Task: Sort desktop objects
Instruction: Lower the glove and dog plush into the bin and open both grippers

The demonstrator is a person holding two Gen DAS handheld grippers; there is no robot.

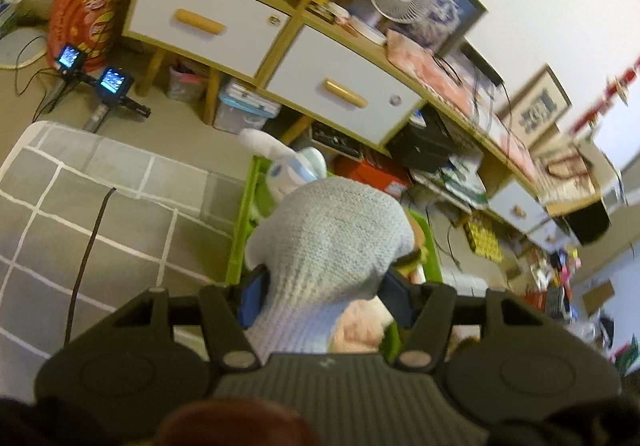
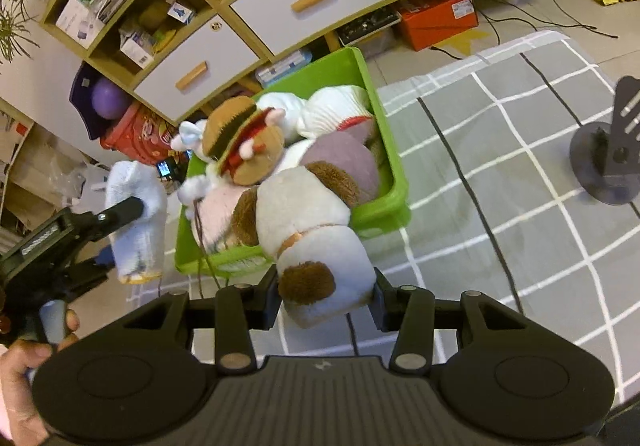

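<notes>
Firstly, left wrist view: the left gripper point(image 1: 324, 300) is clenched on a pale blue knitted sock point(image 1: 328, 238), a pad pressing each side of its narrow part.
Sock, long axis: it runs straight out from between the fingers, along the line the gripper points; the wider rounded end is the far end.
Beyond the sock: a green bin point(image 1: 240, 242) lies just past and beneath the far end, with a white and blue plush point(image 1: 280, 166) at its far rim and a pink plush point(image 1: 360, 326) close under the fingers.
To the gripper's left: a grey checked mat point(image 1: 100, 198) with a dark cable point(image 1: 86, 258) across it.
Farther ahead: a wooden cabinet point(image 1: 208, 14) with white drawers, a red drum point(image 1: 84, 18) and two small lit screens point(image 1: 92, 70).

Right wrist view: the right gripper point(image 2: 326, 304) is clamped on a white and brown plush dog point(image 2: 304, 222), gripping its near end by both sides.
Dog, long axis: it points away from the fingers, slightly to the left; its far part lies over the near rim of the green bin point(image 2: 384, 150).
In the bin: a burger plush point(image 2: 240, 138), a purple plush point(image 2: 344, 162) and white plush toys, heaped.
To the right gripper's left: the left gripper point(image 2: 120, 218), borne by a hand point(image 2: 28, 378), holds the sock point(image 2: 136, 218) beside the bin, long axis up and down in this view, yellow-trimmed edge lowest.
To the right: the mat point(image 2: 520, 166) and a black stand point(image 2: 612, 154).
</notes>
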